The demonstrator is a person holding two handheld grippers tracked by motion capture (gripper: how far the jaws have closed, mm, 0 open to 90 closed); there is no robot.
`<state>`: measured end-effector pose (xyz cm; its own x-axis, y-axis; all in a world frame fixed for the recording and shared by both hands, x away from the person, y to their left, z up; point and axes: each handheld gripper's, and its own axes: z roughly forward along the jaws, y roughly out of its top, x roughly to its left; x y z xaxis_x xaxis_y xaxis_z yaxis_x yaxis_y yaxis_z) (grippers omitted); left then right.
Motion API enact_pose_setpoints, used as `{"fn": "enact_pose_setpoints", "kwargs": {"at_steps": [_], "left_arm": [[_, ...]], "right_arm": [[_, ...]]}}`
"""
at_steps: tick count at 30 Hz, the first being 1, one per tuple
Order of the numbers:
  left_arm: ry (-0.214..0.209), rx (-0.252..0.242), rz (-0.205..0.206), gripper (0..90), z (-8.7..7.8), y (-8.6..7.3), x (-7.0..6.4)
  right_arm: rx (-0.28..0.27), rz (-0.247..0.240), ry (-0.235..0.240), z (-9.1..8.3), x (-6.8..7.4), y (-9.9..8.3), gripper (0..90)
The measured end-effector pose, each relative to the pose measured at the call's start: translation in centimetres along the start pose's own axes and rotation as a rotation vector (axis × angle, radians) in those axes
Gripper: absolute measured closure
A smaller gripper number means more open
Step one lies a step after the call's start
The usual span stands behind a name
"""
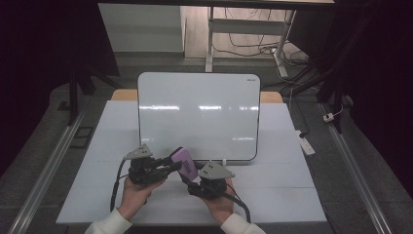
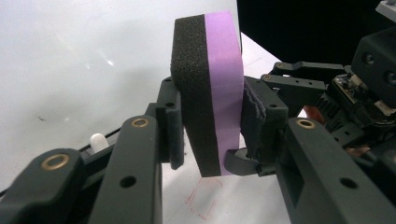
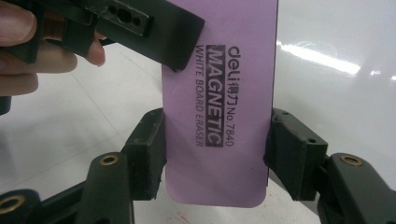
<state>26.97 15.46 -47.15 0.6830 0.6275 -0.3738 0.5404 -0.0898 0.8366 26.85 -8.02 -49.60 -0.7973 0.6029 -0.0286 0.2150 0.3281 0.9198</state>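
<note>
The eraser (purple-backed, black foam) is clamped across its faces by the left gripper and across its edges by the right gripper, just before the whiteboard on the counter.

Dim, dark surroundings; overhead glare streaks on the whiteboard; soft close-ups.

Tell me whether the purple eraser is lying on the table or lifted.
Lifted: the eraser is clamped between both grippers, left and right, above the table.
</note>
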Motion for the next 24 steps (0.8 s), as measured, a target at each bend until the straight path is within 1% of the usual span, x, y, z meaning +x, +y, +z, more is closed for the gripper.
{"fn": "enact_pose_setpoints", "kwargs": {"at_steps": [4, 7, 8, 10, 11, 12, 13, 14, 15, 16, 17, 18, 19, 20, 21, 22, 23, 24], "left_arm": [[0.002, 0.001, 0.007, 63.1, -0.2, 0.0, -0.1], [0.006, 0.005, 0.012, 63.5, -0.3, -0.1, -0.2], [0.006, 0.006, 0.012, 63.6, -0.3, -0.1, -0.2], [0.000, 0.003, 0.011, 63.9, -0.5, 0.0, -0.2], [0.008, -0.002, 0.015, 64.0, -0.6, 0.0, -0.2], [0.020, -0.009, 0.020, 64.1, -0.9, 0.1, -0.1], [0.025, -0.014, 0.018, 64.1, -1.2, 0.1, 0.0], [0.032, -0.021, 0.014, 64.1, -1.5, 0.2, 0.2], [0.041, -0.027, 0.012, 64.1, -1.8, 0.2, 0.4], [0.050, -0.029, 0.011, 64.1, -2.1, 0.2, 0.6], [0.058, -0.032, 0.009, 64.1, -2.3, 0.2, 0.8], [0.067, -0.035, 0.007, 64.2, -2.7, 0.2, 1.0], [0.067, -0.035, 0.007, 64.1, -2.7, 0.2, 1.0], [0.079, -0.039, 0.008, 64.1, -3.0, 0.2, 1.2], [0.083, -0.042, 0.006, 64.1, -3.2, 0.2, 1.3], [0.083, -0.042, 0.006, 64.1, -3.2, 0.2, 1.3], [0.088, -0.043, 0.008, 64.1, -3.3, 0.2, 1.4], [0.090, -0.046, 0.006, 64.1, -3.5, 0.2, 1.5]], "right_arm": [[0.005, -0.006, 0.001, 0.0, 0.1, 0.0, 41.0], [0.007, -0.011, 0.013, 0.1, 0.1, 0.0, 40.8], [0.012, -0.005, 0.018, 0.2, 0.1, 0.0, 40.8], [0.016, -0.007, 0.022, 0.1, 0.1, 0.1, 40.1], [0.025, -0.009, 0.042, 0.0, -0.1, 0.3, 35.4], [0.047, -0.003, 0.050, 0.0, -0.2, 0.3, 31.7], [0.063, 0.003, 0.054, -0.1, -0.5, 0.3, 29.6], [0.063, 0.003, 0.054, -0.1, -0.5, 0.3, 29.6], [0.055, 0.025, 0.065, -0.7, -1.2, 0.0, 29.4], [0.052, 0.036, 0.065, -1.1, -1.7, -0.1, 29.1], [0.052, 0.036, 0.065, -1.1, -1.7, -0.1, 29.1], [0.045, 0.045, 0.053, -2.0, -2.7, -0.2, 28.9], [0.042, 0.044, 0.045, -2.6, -3.3, -0.3, 28.8], [0.041, 0.046, 0.037, -3.1, -3.9, -0.5, 28.8], [0.038, 0.052, 0.038, -3.7, -4.5, -0.7, 28.8], [0.038, 0.052, 0.038, -3.7, -4.5, -0.7, 28.8], [0.037, 0.053, 0.013, -4.8, -5.7, -1.1, 28.5], [0.038, 0.055, -0.004, -5.4, -6.2, -1.4, 28.5]]}}
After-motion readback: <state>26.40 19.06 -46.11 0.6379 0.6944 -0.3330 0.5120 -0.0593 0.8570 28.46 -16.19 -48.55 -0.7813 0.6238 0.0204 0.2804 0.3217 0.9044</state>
